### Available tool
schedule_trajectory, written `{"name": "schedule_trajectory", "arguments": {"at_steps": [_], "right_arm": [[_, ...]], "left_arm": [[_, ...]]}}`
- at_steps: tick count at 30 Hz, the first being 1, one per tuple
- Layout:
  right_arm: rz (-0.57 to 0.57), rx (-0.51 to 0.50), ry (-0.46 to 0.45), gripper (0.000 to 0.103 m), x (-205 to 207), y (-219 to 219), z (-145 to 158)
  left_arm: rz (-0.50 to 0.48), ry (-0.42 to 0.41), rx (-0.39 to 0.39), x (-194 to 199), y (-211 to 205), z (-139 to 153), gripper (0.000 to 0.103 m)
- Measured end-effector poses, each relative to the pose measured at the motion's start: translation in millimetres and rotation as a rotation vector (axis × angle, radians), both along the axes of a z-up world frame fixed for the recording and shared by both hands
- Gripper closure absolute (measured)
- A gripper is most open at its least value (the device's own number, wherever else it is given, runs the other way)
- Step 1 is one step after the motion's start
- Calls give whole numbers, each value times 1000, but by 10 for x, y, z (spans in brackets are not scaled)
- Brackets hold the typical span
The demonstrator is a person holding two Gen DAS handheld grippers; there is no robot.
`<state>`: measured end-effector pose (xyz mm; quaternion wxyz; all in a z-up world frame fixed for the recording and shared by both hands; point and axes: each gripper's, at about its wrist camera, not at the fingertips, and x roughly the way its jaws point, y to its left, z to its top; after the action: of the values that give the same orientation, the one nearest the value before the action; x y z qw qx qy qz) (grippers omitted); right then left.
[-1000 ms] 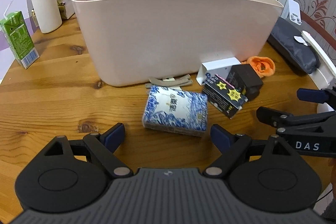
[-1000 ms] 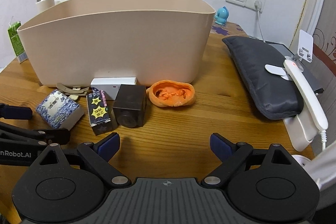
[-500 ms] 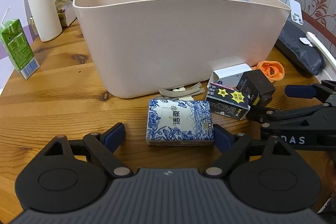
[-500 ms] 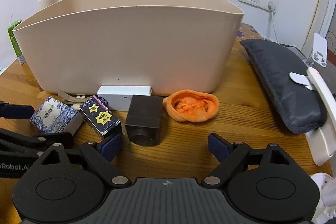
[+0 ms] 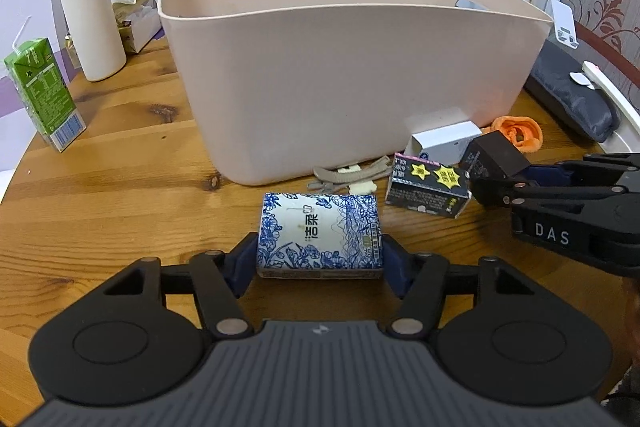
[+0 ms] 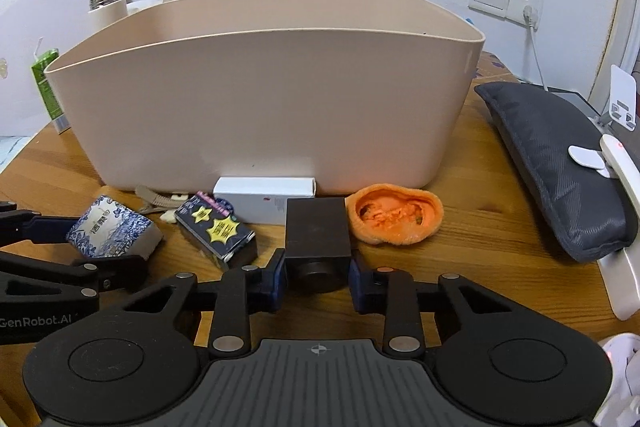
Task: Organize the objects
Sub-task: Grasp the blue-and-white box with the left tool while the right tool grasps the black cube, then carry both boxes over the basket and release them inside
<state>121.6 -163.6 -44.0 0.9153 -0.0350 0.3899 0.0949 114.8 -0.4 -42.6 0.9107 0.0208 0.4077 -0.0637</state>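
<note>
We had both grippers low over the wooden table (image 5: 104,163), in front of the large beige tub (image 5: 352,83). Our left gripper (image 5: 320,259) had narrowed its jaws onto the blue-and-white tissue pack (image 5: 320,235), the blue pads pressing its two short sides; the pack lay flat on the wood, at six o'clock from the tub's front wall. Our right gripper (image 6: 318,273) had likewise closed on the dark brown cube (image 6: 317,233), pads against its left and right faces, with the cube resting on the table.

At nine o'clock from the cube lay the black box with yellow stars (image 6: 218,229), close beside it but apart. At twelve o'clock stood the white carton (image 6: 264,193), touching the tub. At three o'clock sat the orange fuzzy piece (image 6: 396,221), just beside the cube. A tan hair clip (image 5: 352,177) lay between the tissue pack and the tub.
</note>
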Motion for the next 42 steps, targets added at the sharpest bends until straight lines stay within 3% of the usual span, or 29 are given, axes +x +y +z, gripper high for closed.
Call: {"name": "schedule_trajectory", "arguments": {"at_steps": [15,23,37,42], "right_arm": [[4,48,-74,74,-406,-200,352],[-1,63,-174,74,-509,-276,711],[-27,87,-341,74,-236,-254,1235],[-38,87,-364,74,-24,-226,1305]], "left_arm": [[8,-73,-39,-322,99,309,38],[21,-155,-76,-392,216,643,38],[3,-297,-59,-151,126,1183,38],[3,-301,-61,97,38,1230,38]]}}
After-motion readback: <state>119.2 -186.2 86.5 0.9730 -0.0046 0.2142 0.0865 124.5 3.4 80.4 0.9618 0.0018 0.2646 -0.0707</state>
